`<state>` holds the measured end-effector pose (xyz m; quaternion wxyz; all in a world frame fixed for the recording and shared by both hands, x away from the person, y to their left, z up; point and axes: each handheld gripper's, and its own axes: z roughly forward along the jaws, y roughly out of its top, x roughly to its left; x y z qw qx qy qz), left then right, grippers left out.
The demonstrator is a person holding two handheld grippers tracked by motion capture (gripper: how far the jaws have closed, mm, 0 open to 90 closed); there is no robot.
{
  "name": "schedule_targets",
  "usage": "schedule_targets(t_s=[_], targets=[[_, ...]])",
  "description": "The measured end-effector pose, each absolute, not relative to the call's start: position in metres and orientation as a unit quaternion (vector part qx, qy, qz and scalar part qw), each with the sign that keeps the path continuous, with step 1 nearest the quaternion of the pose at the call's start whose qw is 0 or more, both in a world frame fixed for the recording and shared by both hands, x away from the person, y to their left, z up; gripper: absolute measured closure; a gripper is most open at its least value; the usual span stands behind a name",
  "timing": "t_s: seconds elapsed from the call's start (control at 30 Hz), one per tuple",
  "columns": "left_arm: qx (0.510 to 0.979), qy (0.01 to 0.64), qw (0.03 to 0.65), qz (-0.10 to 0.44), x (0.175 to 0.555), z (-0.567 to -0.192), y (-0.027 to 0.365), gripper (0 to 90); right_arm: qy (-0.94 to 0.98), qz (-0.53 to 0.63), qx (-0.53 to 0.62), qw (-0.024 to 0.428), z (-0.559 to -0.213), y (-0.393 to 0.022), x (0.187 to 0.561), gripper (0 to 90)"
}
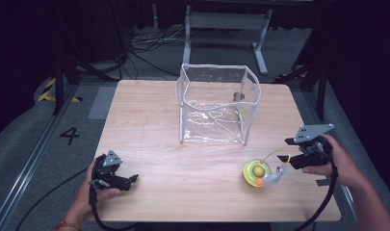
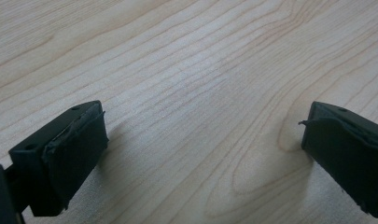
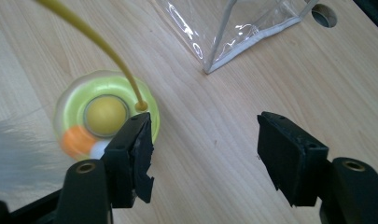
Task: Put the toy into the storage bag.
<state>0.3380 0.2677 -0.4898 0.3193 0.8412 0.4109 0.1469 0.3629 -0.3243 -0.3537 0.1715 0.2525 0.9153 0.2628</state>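
A clear plastic bag stands open-topped on the wooden table, towards the back middle. In front of it and to the right lies a round yellow-green toy with a yellow ball in its centre, an orange patch and a thin yellow cord. My right gripper is just right of the toy, open and holding nothing. In the right gripper view the toy lies beyond the left jaw, and the cord arcs up out of view. My left gripper rests open at the front left, over bare wood.
A pale blurred tuft lies beside the toy. The bag's lower corner and a round hole in the tabletop lie ahead of the right gripper. Cables and a metal stand are on the floor behind the table.
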Motion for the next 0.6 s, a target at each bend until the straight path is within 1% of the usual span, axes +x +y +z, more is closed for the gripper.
schedule_targets(t_s=[0.07, 0.1, 0.17, 0.3, 0.4, 0.43, 0.5, 0.6], targets=[[0.841, 0.411, 0.319, 0.147, 0.338, -0.49, 0.268, 0.5, 0.916, 0.263, 0.249, 0.175, -0.353, -0.321, 0.367, 37.6], [0.841, 0.411, 0.319, 0.147, 0.338, -0.49, 0.268, 0.5, 0.915, 0.268, 0.244, 0.176, -0.353, -0.319, 0.368, 40.3], [0.842, 0.41, 0.319, 0.148, 0.338, -0.49, 0.268, 0.5, 0.918, 0.268, 0.235, 0.176, -0.353, -0.315, 0.369, 41.6], [0.841, 0.412, 0.319, 0.145, 0.338, -0.49, 0.268, 0.5, 0.922, 0.268, 0.225, 0.165, -0.353, -0.308, 0.372, 46.7], [0.841, 0.411, 0.318, 0.149, 0.338, -0.49, 0.268, 0.6, 0.927, 0.261, 0.215, 0.161, -0.353, -0.303, 0.374, 52.2], [0.841, 0.411, 0.319, 0.149, 0.338, -0.49, 0.268, 0.6, 0.93, 0.26, 0.208, 0.155, -0.352, -0.302, 0.374, 52.9], [0.841, 0.411, 0.319, 0.149, 0.338, -0.49, 0.268, 0.6, 0.932, 0.252, 0.21, 0.156, -0.352, -0.3, 0.373, 50.6], [0.841, 0.411, 0.319, 0.149, 0.338, -0.49, 0.268, 0.6, 0.935, 0.248, 0.203, 0.149, -0.35, -0.299, 0.371, 50.3]])
